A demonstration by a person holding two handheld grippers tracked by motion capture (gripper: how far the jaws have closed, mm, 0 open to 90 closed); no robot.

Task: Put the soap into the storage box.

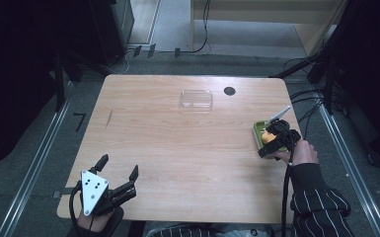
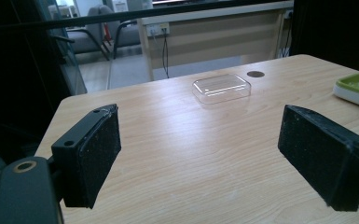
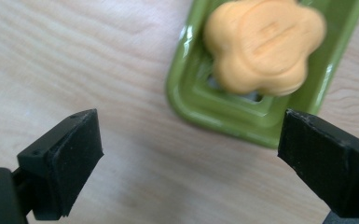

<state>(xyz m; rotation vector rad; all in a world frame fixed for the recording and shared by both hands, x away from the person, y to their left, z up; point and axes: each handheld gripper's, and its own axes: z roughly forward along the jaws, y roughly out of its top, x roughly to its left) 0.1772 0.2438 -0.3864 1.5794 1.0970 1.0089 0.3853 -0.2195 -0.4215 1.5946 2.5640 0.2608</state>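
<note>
Both your grippers gape empty — right gripper (image 1: 276, 133) over the green dish (image 3: 224, 109) at the tabletop's (image 1: 177, 143) right edge, left gripper (image 1: 118, 168) near its front-left corner.

left hand-held gripper (image 1: 119, 168) agape, right hand-held gripper (image 3: 186, 154) agape

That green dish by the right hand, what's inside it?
An orange flower-shaped soap lies in the green dish. Drain slots show beside it; the floor beneath the soap is covered.
</note>
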